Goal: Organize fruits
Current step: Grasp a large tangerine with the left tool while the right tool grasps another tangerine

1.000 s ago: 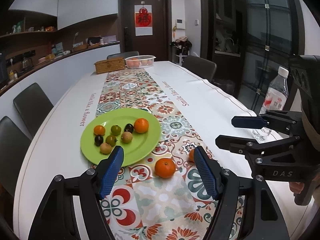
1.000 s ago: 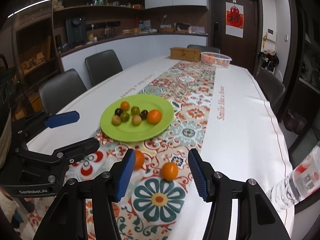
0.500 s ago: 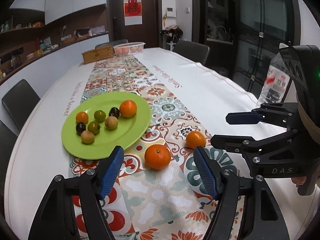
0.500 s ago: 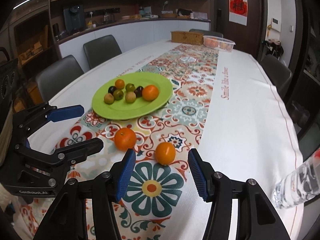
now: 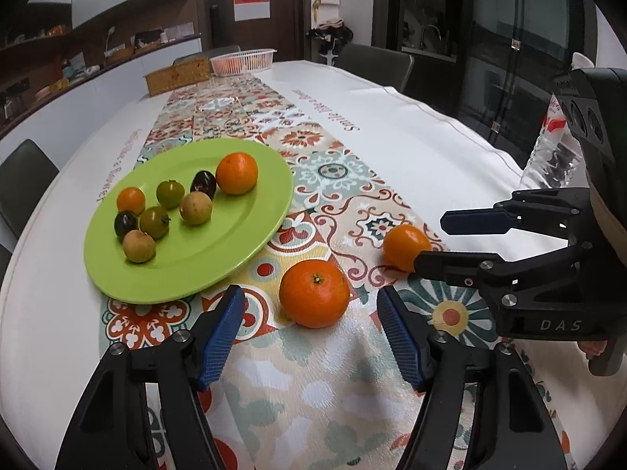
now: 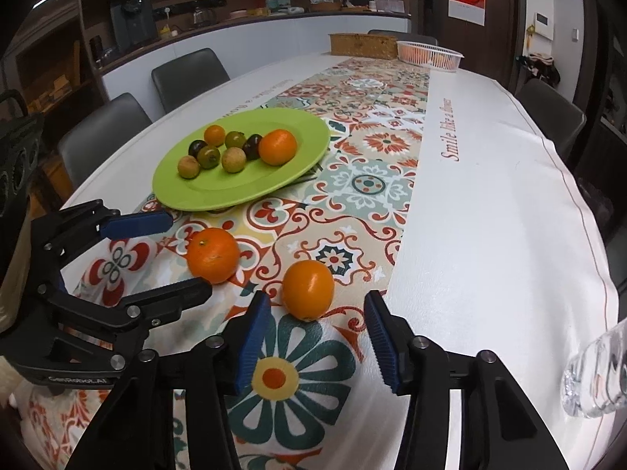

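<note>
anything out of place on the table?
Two oranges sit loose on the patterned runner, off the green plate that holds the other fruit: the larger orange ahead of the left gripper, the smaller orange ahead of the right gripper. Nothing spilled or damaged.

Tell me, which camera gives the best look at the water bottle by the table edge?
Neither shows it whole. The left wrist view is better: the water bottle shows its cap and red label, though the right gripper covers part of it. The right wrist view catches only a clear sliver at the frame's edge.
</note>
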{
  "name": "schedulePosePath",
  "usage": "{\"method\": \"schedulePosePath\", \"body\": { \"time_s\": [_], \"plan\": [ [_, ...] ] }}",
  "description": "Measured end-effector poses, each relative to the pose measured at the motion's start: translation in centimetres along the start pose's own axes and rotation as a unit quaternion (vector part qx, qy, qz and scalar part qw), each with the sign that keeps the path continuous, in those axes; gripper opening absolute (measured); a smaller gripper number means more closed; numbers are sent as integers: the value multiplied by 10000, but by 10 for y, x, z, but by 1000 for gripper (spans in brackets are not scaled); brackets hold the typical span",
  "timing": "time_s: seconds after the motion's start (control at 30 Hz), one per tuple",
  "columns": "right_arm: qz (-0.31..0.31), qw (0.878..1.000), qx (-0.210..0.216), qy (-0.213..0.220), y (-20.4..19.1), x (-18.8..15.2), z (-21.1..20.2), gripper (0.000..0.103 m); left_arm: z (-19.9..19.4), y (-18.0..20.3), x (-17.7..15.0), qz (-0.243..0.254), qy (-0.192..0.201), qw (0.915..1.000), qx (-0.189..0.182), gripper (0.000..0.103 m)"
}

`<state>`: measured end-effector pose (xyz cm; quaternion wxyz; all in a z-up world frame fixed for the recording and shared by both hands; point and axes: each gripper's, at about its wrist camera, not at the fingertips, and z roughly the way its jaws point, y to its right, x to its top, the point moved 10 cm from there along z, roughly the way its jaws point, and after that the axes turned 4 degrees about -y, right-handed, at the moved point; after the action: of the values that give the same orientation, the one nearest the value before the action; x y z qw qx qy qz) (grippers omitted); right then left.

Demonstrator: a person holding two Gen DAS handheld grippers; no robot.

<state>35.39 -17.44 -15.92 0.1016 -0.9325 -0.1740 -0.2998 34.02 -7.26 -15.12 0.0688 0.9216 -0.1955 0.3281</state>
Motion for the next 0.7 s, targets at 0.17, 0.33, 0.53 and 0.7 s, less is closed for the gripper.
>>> {"method": "schedulePosePath", "body": {
  "time_s": [0.17, 0.33, 0.53, 0.7],
  "plan": [
    [26, 9999, 76, -61, -1, 0, 8, 46, 7, -3, 1, -87, -76, 9999, -96, 63],
    [-19, 9999, 109, -103, -5, 3, 15, 42, 16, -1, 3, -177, -184, 9994, -241, 51],
    [36, 9998, 133, -139, -5, 4, 20, 37, 23, -1, 2, -395, -281, 9981, -379, 41],
    [80, 9997, 164, -153, -5, 4, 22, 34, 24, -1, 2, -451, -342, 9976, -389, 40]
  ]
}}
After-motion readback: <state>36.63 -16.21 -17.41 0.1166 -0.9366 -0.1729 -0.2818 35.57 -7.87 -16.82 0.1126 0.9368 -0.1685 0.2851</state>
